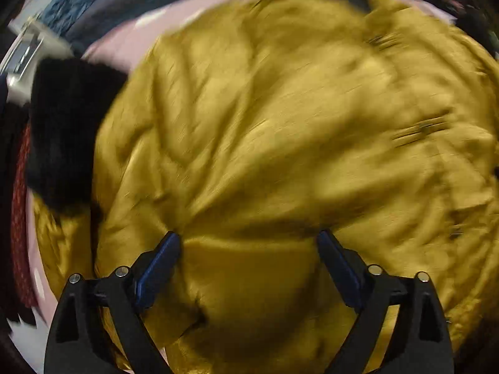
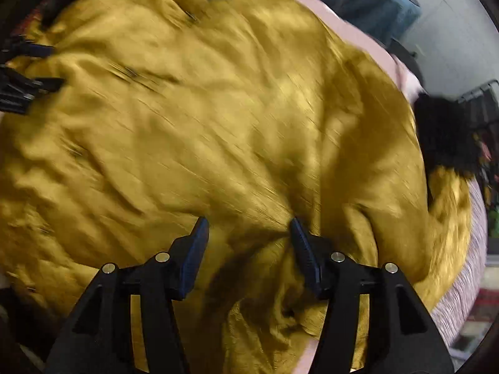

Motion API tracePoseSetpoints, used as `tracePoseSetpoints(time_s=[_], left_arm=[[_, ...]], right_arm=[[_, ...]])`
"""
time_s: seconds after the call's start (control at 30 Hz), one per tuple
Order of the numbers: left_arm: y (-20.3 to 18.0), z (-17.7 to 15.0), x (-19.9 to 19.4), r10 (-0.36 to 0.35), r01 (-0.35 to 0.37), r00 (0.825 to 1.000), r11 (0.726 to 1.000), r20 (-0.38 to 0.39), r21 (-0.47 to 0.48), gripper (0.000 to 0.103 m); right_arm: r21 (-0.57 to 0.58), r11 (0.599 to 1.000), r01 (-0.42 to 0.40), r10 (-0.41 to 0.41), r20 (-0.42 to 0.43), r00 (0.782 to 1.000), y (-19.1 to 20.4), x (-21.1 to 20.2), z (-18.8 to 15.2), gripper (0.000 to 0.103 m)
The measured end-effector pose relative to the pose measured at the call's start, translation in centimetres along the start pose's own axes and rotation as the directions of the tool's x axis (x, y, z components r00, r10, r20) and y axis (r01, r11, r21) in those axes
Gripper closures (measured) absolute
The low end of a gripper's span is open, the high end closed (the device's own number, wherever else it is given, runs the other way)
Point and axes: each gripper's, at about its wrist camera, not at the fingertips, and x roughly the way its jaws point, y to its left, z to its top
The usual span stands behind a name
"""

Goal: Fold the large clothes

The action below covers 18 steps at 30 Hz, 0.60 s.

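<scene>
Mustard garment [image 1: 265, 118] — teal bundle [image 1: 67, 3] left-view only

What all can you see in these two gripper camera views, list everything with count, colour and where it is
Satin-like mustard-yellow garment: one, crumpled, filling the middle of both views.
Black fuzzy trim: one patch, at the garment's edge, left in the left view.
Pale pink surface: one, under the garment.
Blue and grey clothes pile: several, beyond the pink surface.
Left gripper: one, black with blue pads, open over a yellow fold.
Right gripper: one, black with blue pads, open over bunched yellow fabric.
</scene>
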Motion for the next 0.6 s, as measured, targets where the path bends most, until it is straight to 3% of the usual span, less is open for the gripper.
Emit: tracePoseSetpoints(time_s=[0.07, 0.33, 0.43, 0.6], left_arm=[[1.2, -0.2, 0.3, -0.043, 0.045, 0.999, 0.996, 0.024, -0.083, 0.005], [-0.1, 1.4, -0.7, 0.061, -0.062, 0.998, 0.992, -0.016, -0.108, 0.007], [0.3, -0.2, -3.2, 0.045, -0.039, 0.998, 0.987, 0.033, -0.156, 0.007], [1.9, -5.2, -6.2, 0.048, -0.032, 0.997, 0.965, 0.053, -0.259, 0.007]], right_arm=[[0.060, 0.997, -0.047, 0.045, 0.026, 0.999, -1.3, 0.7, -0.8, 0.048], [0.104, 0.994, 0.033, -0.030, -0.025, 0.999, 1.1, -0.6, 0.6, 0.045], [0.137, 0.991, -0.006, -0.002, 0.063, 0.998, 1.4, -3.6, 0.2, 0.041], [0.206, 0.978, 0.026, -0.062, 0.167, 0.984, -0.3, -8.1, -1.4, 0.040]])
